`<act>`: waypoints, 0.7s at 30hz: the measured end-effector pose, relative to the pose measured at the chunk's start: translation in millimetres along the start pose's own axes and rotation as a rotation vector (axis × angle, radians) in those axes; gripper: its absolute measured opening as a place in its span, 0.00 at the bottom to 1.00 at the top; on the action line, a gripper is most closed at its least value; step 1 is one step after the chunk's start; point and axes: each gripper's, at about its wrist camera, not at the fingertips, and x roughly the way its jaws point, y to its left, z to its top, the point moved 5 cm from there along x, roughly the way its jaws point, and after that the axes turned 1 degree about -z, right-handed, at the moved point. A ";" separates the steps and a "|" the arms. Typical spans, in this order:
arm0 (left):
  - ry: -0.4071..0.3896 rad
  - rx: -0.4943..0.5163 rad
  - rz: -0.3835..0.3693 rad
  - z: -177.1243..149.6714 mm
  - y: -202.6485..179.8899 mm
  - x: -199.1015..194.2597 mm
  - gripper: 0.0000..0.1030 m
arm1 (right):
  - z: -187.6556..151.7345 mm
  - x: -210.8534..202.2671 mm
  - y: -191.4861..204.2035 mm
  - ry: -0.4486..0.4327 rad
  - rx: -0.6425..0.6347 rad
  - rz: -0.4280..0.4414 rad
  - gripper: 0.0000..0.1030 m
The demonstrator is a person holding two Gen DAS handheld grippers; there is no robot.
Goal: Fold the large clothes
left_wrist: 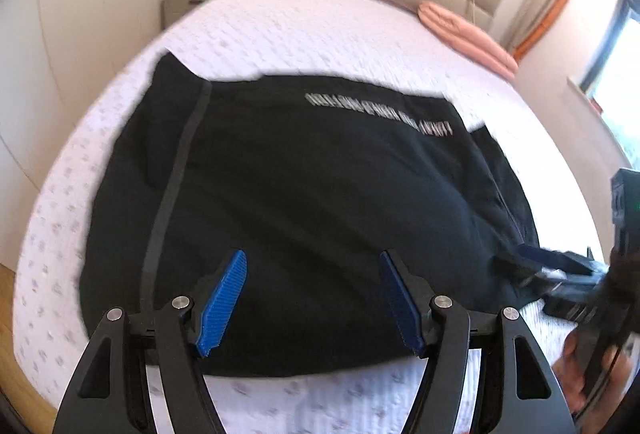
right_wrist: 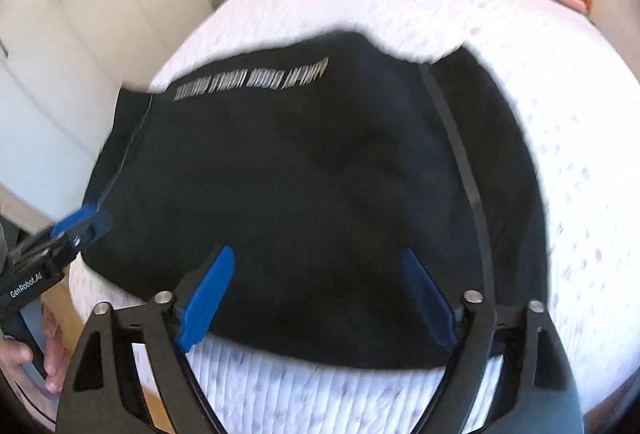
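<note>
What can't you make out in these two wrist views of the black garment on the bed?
- White lettering on the black garment: motion blur in both views, unreadable.
- Items on the nightstand: left wrist view, too small and blurred.
- Right gripper: left wrist view, smeared and cut off by the right edge.
- Garment's sleeves: folded or tucked out of sight, unclear in both views.

Matt black cloth garment (left_wrist: 320, 194) lies on quilted textured bedspread (left_wrist: 320, 30).

A white quilted bed (left_wrist: 320, 34) is seen; a pink pillow (left_wrist: 468, 34) is laid at its 1 o'clock corner, a nightstand (left_wrist: 184, 4) (cluttered, blurred) at 11 o'clock.
</note>
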 end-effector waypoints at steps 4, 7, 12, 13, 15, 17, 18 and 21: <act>0.111 -0.029 0.008 -12.5 0.1 50.1 0.71 | -9.4 36.3 -10.7 0.111 0.013 -0.020 0.71; 0.129 -0.126 -0.036 -8.5 14.4 57.6 0.71 | -10.9 41.6 -12.0 0.110 0.015 -0.022 0.71; 0.119 -0.055 0.033 -11.5 1.9 31.7 0.71 | -12.7 25.9 -19.2 0.119 0.079 0.005 0.72; 0.118 -0.040 0.045 -14.0 -1.2 23.8 0.71 | -14.6 21.5 -21.7 0.123 0.100 0.016 0.72; 0.117 -0.018 0.073 -21.6 -4.9 3.4 0.71 | -22.2 6.1 -28.3 0.125 0.147 0.028 0.72; 0.107 -0.001 0.111 -30.5 -5.3 -20.7 0.71 | -31.9 -22.2 -30.8 0.101 0.167 0.011 0.73; 0.099 0.012 0.121 -34.4 -8.0 -31.1 0.71 | -37.5 -33.4 -31.1 0.094 0.170 0.004 0.73; 0.047 0.033 0.159 -43.2 -13.7 -71.0 0.71 | -52.9 -64.8 -36.5 0.061 0.206 0.000 0.74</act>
